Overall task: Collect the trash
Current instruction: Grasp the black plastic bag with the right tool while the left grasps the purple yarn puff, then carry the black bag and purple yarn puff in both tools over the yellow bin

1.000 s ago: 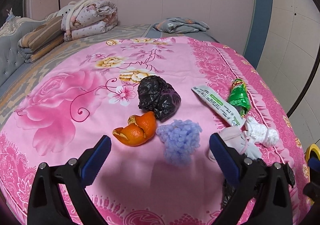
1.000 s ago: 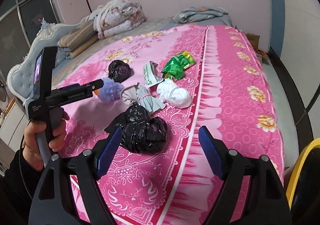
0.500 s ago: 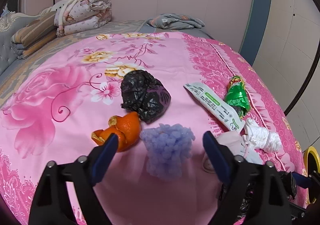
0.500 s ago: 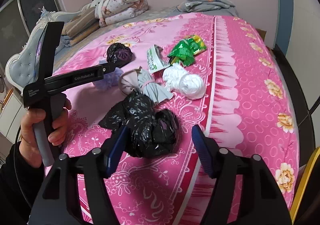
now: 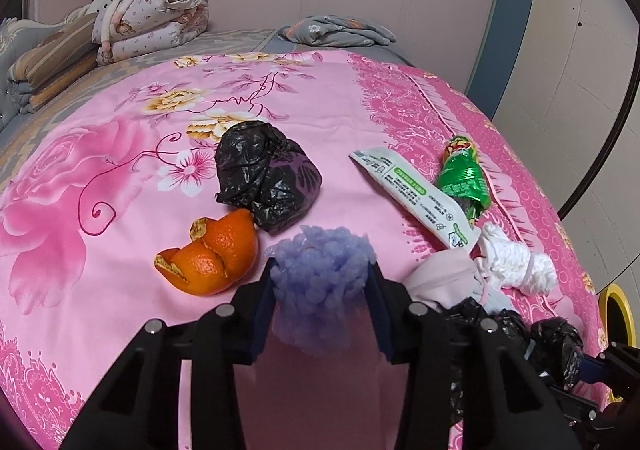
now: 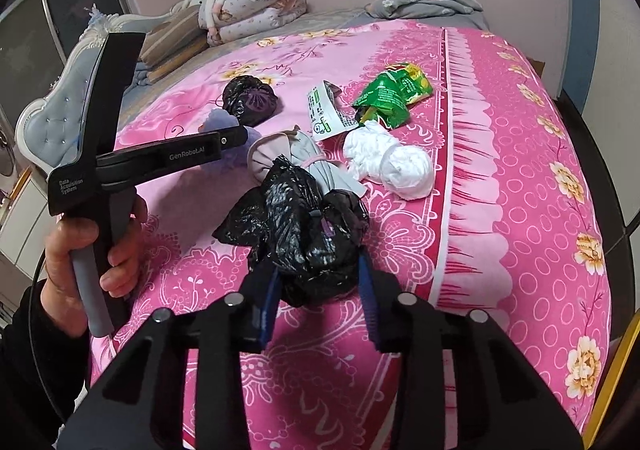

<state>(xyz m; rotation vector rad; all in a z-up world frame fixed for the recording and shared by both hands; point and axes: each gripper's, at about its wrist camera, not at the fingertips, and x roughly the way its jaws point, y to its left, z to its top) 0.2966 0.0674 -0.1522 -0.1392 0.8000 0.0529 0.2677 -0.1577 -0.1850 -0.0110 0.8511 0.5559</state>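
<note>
Trash lies on a pink flowered bedspread (image 5: 120,178). My left gripper (image 5: 320,298) is shut on a purple fluffy wad (image 5: 320,282), which rests on the bed. Beside it lie an orange peel (image 5: 212,254) and a black bag (image 5: 268,178). My right gripper (image 6: 318,290) is shut on a crumpled black plastic bag (image 6: 304,222) near the bed's front edge. A white wad (image 6: 392,162), a grey tied bundle (image 6: 288,154), a white wrapper (image 6: 324,118) and a green packet (image 6: 392,94) lie beyond it.
Folded quilts (image 5: 148,22) and a grey cloth (image 5: 336,30) lie at the far end of the bed. A yellow bin rim (image 5: 620,314) shows at the right, below the bed edge. My left hand and its gripper handle (image 6: 100,178) show in the right wrist view.
Both grippers moved forward and closed: the left on the purple wad, the right on the near black bag.
</note>
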